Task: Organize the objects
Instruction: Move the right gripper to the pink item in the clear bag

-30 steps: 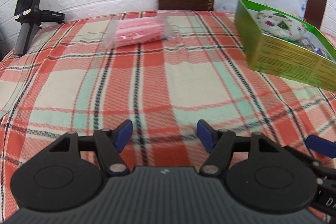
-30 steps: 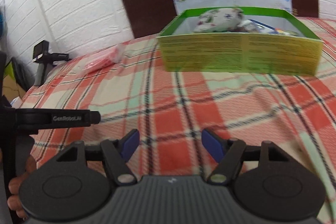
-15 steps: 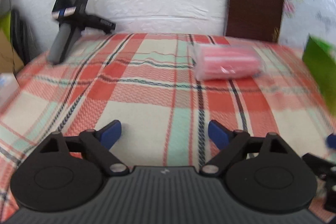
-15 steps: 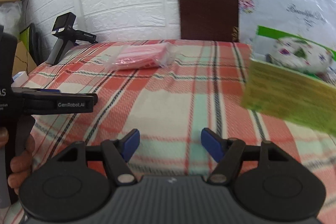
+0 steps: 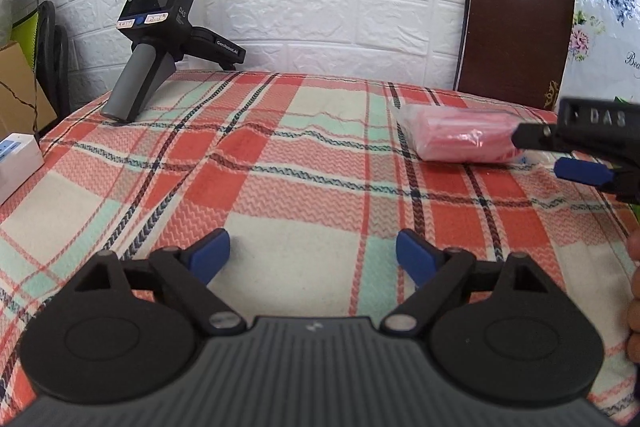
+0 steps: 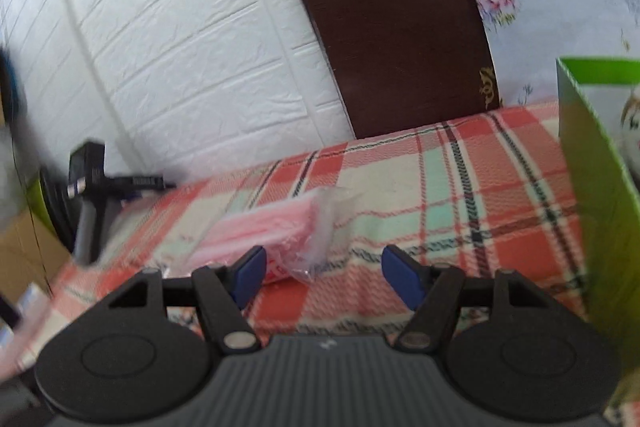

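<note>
A clear bag of pink items (image 5: 460, 139) lies on the plaid cloth toward the back right; in the right wrist view it (image 6: 276, 231) lies just ahead of the gripper, near the left fingertip. My right gripper (image 6: 322, 269) is open and empty, its jaws close to the bag's near end. It also shows in the left wrist view (image 5: 584, 163) at the right edge, beside the bag. My left gripper (image 5: 312, 257) is open and empty over the cloth, well short of the bag. A green box (image 6: 592, 163) stands at the right.
A spare black handheld gripper (image 5: 156, 43) stands at the back left of the table. A white box (image 5: 16, 159) sits at the left edge. A brown chair back (image 5: 516, 15) and a white brick wall are behind the table.
My right gripper has moved forward and left up to the pink bag; the green box has slid to its right edge. The left view has shifted slightly, with the right gripper now entering it.
</note>
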{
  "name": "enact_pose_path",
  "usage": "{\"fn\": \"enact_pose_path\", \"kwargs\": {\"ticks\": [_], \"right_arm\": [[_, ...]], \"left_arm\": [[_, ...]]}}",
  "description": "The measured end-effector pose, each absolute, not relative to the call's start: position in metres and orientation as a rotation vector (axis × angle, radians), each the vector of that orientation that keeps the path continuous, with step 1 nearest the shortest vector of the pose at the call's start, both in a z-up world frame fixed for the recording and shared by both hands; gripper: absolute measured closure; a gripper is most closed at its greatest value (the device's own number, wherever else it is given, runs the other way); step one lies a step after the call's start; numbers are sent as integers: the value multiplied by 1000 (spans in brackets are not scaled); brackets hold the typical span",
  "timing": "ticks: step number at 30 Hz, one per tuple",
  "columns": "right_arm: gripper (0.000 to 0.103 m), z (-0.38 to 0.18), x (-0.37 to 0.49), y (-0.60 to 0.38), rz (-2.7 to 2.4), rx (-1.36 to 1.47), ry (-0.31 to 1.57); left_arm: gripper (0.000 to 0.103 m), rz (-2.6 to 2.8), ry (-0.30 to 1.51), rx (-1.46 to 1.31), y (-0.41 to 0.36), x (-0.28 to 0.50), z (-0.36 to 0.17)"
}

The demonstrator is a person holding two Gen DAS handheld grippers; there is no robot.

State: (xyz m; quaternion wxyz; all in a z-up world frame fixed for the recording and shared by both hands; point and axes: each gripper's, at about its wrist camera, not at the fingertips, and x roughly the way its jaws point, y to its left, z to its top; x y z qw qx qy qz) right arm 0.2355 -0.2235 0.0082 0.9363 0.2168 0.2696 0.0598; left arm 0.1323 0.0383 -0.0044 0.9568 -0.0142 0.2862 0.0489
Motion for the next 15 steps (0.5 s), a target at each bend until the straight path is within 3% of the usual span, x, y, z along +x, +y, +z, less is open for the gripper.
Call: {"fn": "enact_pose_path", "kwargs": {"ticks": [6, 10, 15], "right_arm": [[35, 17, 265, -219, 176, 559, 557], [17, 27, 260, -223, 203, 639, 492], [20, 18, 281, -196, 138, 517, 618]], "left_arm": [[12, 101, 578, -28, 38, 132, -5], [12, 100, 575, -34, 38, 131, -5], [12, 102, 575, -34, 38, 131, -5]]}}
